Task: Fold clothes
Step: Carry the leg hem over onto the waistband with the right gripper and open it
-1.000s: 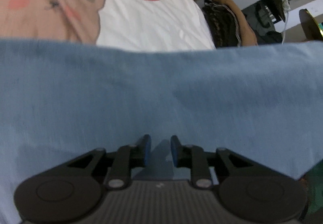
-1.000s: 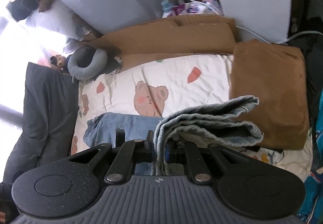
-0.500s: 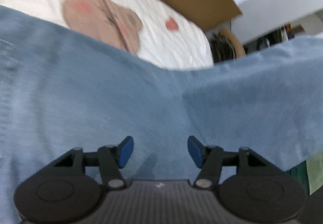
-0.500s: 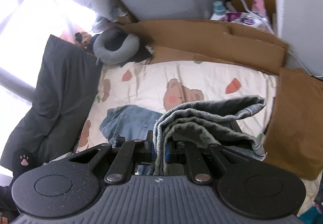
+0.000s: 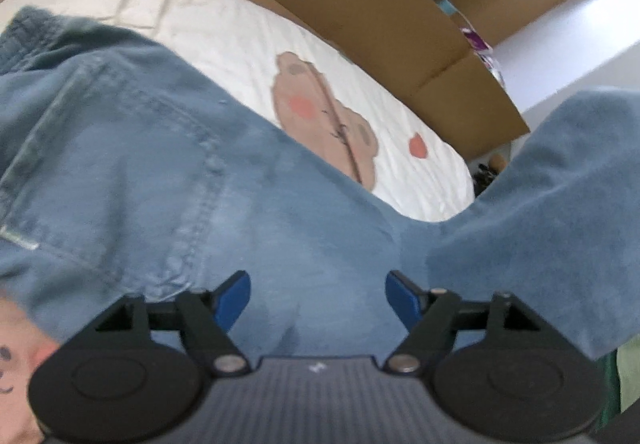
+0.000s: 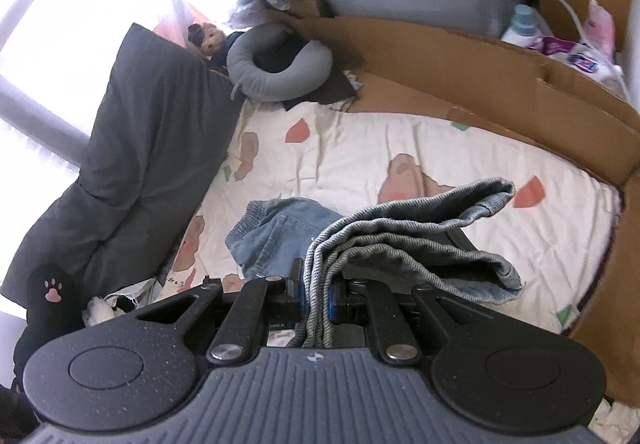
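Denim jeans (image 5: 168, 180) lying on the bed sheet (image 5: 248, 36) feel to us soft but heavy, so our right gripper (image 6: 316, 296) pinches the bunched hem layers firmly, while our left gripper (image 5: 318, 294), just opened, holds nothing.

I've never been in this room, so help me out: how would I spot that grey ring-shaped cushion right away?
Start at the bed sheet printed with bears. Follow it to its far corner, where the dark duvet meets the cardboard. The cushion lies there: a plump grey horseshoe curled around something black, the only rounded thing among flat neighbours.
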